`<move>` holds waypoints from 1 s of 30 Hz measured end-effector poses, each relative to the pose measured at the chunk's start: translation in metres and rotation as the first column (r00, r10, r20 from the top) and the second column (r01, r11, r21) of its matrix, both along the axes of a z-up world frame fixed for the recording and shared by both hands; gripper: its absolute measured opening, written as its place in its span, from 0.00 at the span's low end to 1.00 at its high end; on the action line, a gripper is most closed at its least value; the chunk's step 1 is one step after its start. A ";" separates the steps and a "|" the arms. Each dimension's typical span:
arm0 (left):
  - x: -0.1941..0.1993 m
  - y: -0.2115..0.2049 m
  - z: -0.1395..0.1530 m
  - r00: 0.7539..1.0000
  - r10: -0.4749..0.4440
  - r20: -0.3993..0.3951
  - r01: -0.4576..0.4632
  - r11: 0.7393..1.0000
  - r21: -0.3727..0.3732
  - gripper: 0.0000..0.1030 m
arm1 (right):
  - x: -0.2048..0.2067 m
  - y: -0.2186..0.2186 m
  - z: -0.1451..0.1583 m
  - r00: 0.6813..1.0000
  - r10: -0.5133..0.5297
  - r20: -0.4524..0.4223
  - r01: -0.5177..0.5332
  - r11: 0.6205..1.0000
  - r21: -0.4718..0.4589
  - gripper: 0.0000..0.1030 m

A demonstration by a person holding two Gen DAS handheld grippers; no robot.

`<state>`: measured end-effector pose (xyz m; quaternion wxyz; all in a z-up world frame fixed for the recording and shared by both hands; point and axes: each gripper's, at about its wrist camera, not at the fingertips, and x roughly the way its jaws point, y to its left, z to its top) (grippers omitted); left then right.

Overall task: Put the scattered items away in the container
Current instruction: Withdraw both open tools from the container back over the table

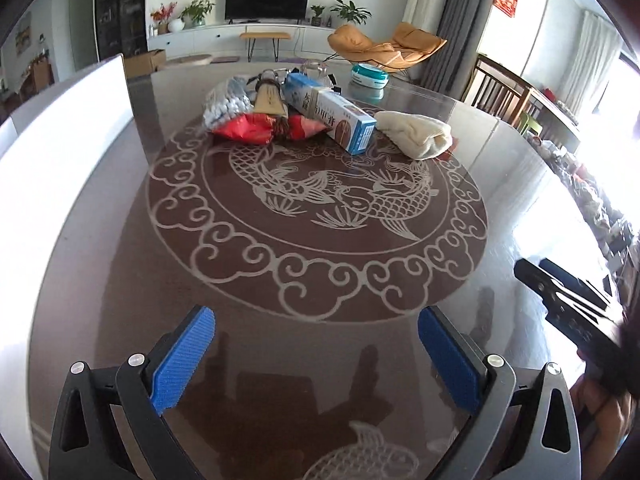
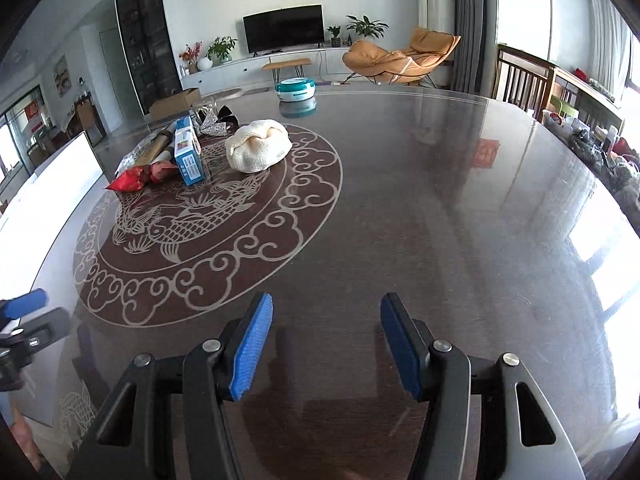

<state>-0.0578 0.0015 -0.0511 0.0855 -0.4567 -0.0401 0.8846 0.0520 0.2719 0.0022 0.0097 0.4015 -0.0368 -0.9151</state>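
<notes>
The left hand-held gripper (image 1: pixel 316 352) hangs over the near edge of the dark, shiny desk (image 1: pixel 500 216). Its two blue pads (image 1: pixel 184 360) stand very wide apart and nothing is between them. The right hand-held gripper (image 2: pixel 326 344) is over the near edge too. Its blue pads (image 2: pixel 252 348) are apart, but not as wide, and they hold nothing. Each hand-held gripper peeks into the side of the other one's view.

Just past the grippers, a big fish picture (image 1: pixel 340 196) with curly clouds around it is drawn on the desk. All the scattered things lie at the far side of that fish picture, close together in a heap. A blue and white box (image 1: pixel 332 116) lies on its side there. Just left of the box is a red shiny packet (image 1: pixel 248 128), touching it. A tan fan-shaped thing (image 1: pixel 270 102) and a silvery blue bag (image 1: pixel 226 102) rest on top of the packet. Right of the box, a cream-colored folded cloth (image 1: pixel 416 134) sits at the fish picture's far rim. Behind the heap is a crinkly silver thing (image 2: pixel 212 122); I cannot tell what it is.

Farther back from the fish picture, near the far edge of the desk, stands a round teal and white container (image 1: pixel 370 74). To the left of the fish picture, a white board (image 1: pixel 60 140) stands along the desk's side.
</notes>
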 end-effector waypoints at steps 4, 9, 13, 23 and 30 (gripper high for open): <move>-0.006 0.006 -0.003 1.000 -0.007 -0.026 0.007 1.000 -0.028 1.00 | -0.003 -0.006 0.000 1.000 0.012 -0.001 -0.012 1.000 0.029 0.56; -0.017 0.003 -0.012 1.000 0.004 -0.024 -0.004 1.000 0.004 1.00 | -0.016 -0.015 -0.011 0.998 0.006 0.069 -0.012 0.997 0.075 0.56; -0.020 0.000 -0.014 0.999 0.023 -0.032 -0.023 1.000 0.020 1.00 | -0.018 -0.019 -0.013 0.998 0.007 0.069 -0.014 0.994 0.107 0.56; -0.019 -0.003 -0.015 0.999 0.030 -0.045 -0.028 0.999 0.045 1.00 | -0.018 -0.013 -0.014 0.997 0.009 0.073 -0.016 0.996 0.086 0.57; -0.021 -0.001 -0.015 0.999 0.023 -0.039 -0.022 0.999 0.032 1.00 | -0.018 -0.013 -0.013 0.997 0.013 0.074 -0.020 0.996 0.087 0.57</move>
